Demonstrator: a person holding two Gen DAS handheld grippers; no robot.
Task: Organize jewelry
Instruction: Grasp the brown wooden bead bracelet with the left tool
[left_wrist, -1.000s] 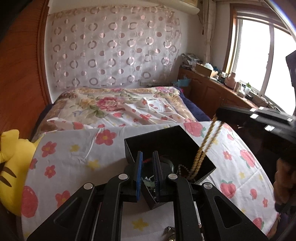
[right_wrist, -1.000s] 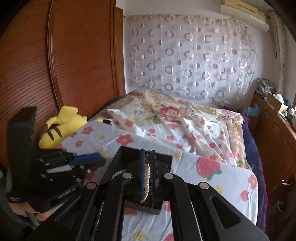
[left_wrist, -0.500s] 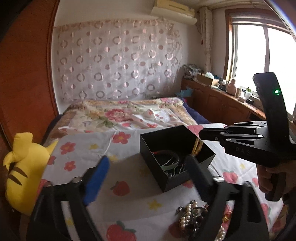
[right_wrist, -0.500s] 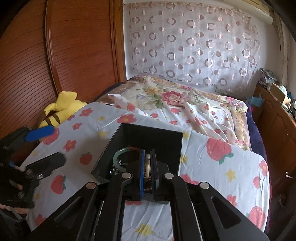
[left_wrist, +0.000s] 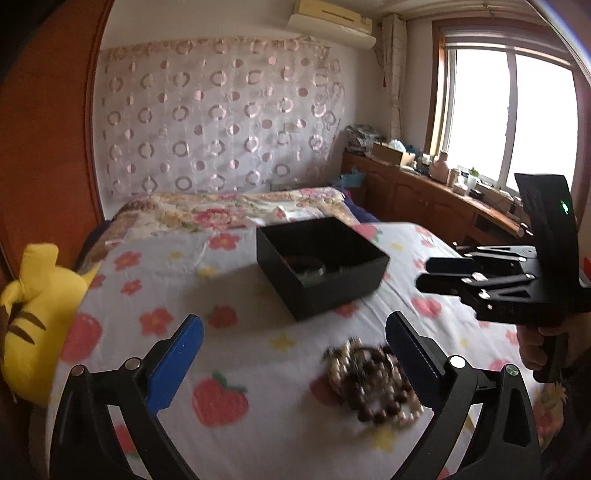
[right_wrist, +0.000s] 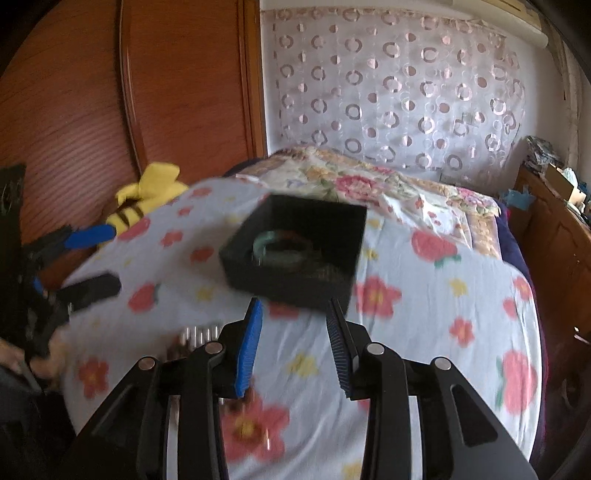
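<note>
A black open box (left_wrist: 321, 266) stands on the flowered sheet, with a green bangle (right_wrist: 284, 251) and other jewelry inside; it also shows in the right wrist view (right_wrist: 295, 254). A heap of bead bracelets and pearls (left_wrist: 373, 384) lies on the sheet just inside my left gripper's right finger. My left gripper (left_wrist: 295, 347) is wide open and empty, low over the sheet before the box. My right gripper (right_wrist: 295, 332) is open and empty, just in front of the box; it shows at the right of the left wrist view (left_wrist: 443, 273).
A yellow plush toy (left_wrist: 33, 317) lies at the bed's left edge by the wooden wardrobe (right_wrist: 129, 103). A floral quilt (left_wrist: 229, 214) lies behind the box. A wooden cabinet (left_wrist: 424, 199) with clutter runs under the window.
My right gripper opened and let the gold rope necklace go into the box, then drew back. My left gripper opened wide and pulled back from the box toward the bead heap.
</note>
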